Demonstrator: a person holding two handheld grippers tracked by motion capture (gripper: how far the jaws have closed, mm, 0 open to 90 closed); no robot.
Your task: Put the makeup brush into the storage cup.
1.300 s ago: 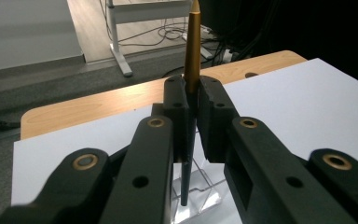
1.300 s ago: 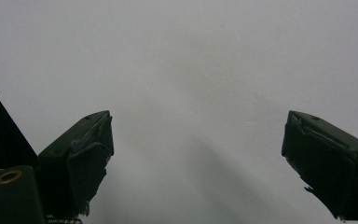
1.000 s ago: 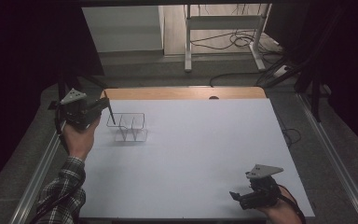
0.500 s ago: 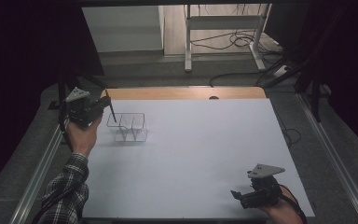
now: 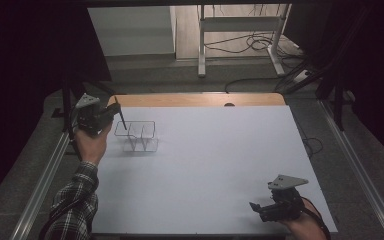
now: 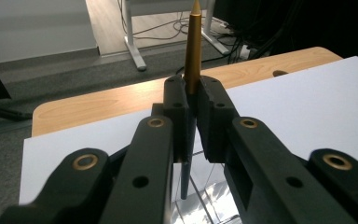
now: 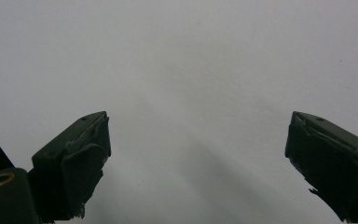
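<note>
Pen [image 6: 194, 46] is the thing held: its gold-coloured barrel is clamped between the two black jaws of the left gripper [image 6: 192, 116], with the pointed end standing upright above the jaws and the darker lower part hanging down below them. In the high view the pen [image 5: 122, 116] is seen as a thin dark stick, tilted, at the far left part of the table [image 5: 220, 165], its lower end at the near-left rim of a clear container [image 5: 137, 136]. Whether the pen's end touches the rim or is only just above it cannot be told. The clear container is divided into compartments and rests on the white table top, near the strip of bare wood [image 5: 195, 100] along the far edge. In the left gripper view the glinting edge of the container [image 6: 212, 198] is seen under the closed jaws.

The left gripper [image 5: 94, 116] is held up above the table's left edge by a hand [image 5: 91, 145] that comes out of a checked sleeve [image 5: 75, 205].

The right gripper [image 5: 275, 206] is found well apart from all this, low over the near right corner of the table. Its jaws are spread wide, and nothing is held between them; only plain white surface [image 7: 186, 70] is seen past its fingertips [image 7: 81, 140].
</note>
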